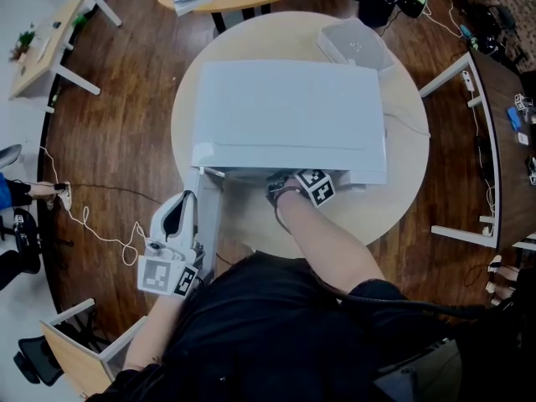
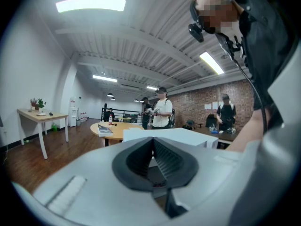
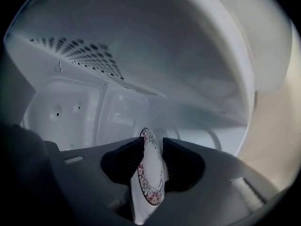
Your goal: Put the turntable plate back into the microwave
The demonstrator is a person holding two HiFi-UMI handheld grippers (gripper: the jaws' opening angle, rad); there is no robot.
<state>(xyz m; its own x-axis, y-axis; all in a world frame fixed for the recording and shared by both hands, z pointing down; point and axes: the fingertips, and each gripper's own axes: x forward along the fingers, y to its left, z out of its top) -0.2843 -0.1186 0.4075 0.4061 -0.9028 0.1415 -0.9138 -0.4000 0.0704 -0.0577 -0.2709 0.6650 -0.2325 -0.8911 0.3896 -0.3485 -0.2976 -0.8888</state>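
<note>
White microwave (image 1: pixel 289 107), white plate (image 3: pixel 148 168) with red-patterned rim, cream table (image 1: pixel 402 199), dark wood floor (image 1: pixel 126 107)

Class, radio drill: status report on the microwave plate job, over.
Left tongs shut, empty, beside the open door. Right tongs inside the white box microwave, opening, white round plate with patterned rim between them. Nothing seen blocking.

I see bright ceiling strips (image 2: pixel 91 4) flaring overhead; inside the microwave (image 3: pixel 117 55) it's dim and hazy, edges bending fisheye-dark.
</note>
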